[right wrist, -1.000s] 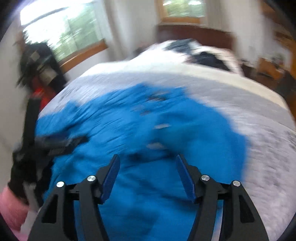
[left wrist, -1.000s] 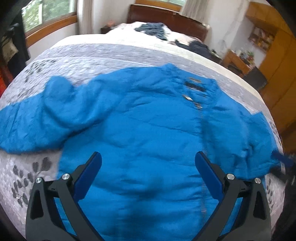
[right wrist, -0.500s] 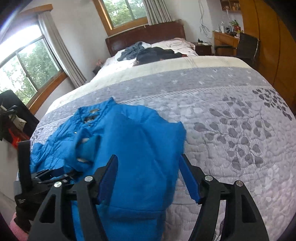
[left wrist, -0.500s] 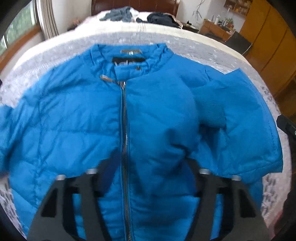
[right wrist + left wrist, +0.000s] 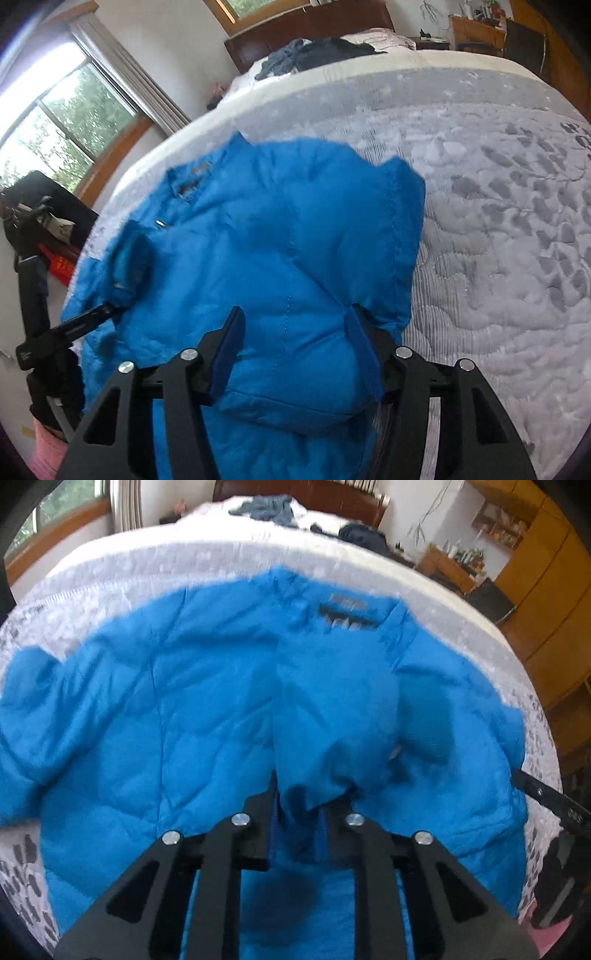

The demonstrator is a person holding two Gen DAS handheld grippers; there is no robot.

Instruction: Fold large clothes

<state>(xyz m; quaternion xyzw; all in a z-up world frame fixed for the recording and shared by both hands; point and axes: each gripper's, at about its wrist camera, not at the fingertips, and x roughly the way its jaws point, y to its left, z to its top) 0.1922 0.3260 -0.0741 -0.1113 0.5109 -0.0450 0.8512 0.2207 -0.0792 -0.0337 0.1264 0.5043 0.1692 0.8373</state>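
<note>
— Jaws?
— My left gripper (image 5: 299, 812) pinches a puffy fold of the blue quilted jacket (image 5: 207, 709); my right gripper (image 5: 295, 350) gapes wide over it.
— Surface?
— Grey leaf-stitched bedspread (image 5: 498, 229), frame centre. Window (image 5: 55, 122) upper left.

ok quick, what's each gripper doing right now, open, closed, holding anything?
Left gripper: shut on the cuff of the blue puffer jacket's sleeve.
Right gripper: open, over the jacket's folded side, gripping nothing.
</note>
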